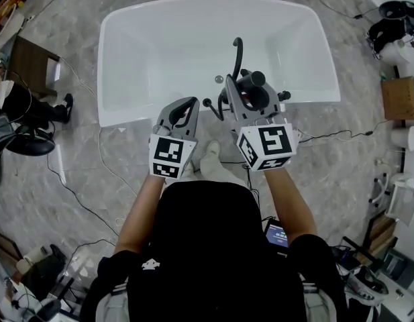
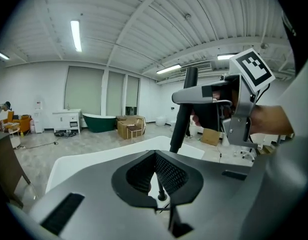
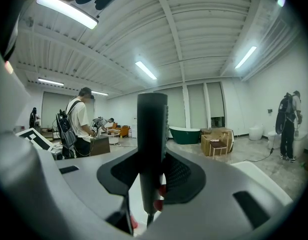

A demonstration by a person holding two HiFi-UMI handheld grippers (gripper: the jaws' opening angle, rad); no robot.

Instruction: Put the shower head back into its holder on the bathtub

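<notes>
Head view looks down on the white bathtub [image 1: 213,0], with you standing at its near rim and both grippers held out over that edge. Your right gripper [image 1: 247,89] is clamped on the black shower head [image 1: 255,79]. It sits beside the black tap fittings [image 1: 237,49] that rise from the rim, the curved spout standing over the basin.

Right gripper view settles the grip: the dark handle stands upright between the two ribbed pads [image 3: 178,176], which press on it from either side. Left gripper view shows the same handle from the side, slightly tilted. Its lower end drops out of sight behind the tub's edge, so you cannot tell whether it has met the holder.

Your left gripper [image 1: 186,106] hangs just beside the right one, over the rim, and carries nothing. Its pads [image 2: 169,174] come together at their tips, leaving only a narrow wedge behind them, and through that wedge a slim black post [image 2: 160,186] and the white tub show.
</notes>
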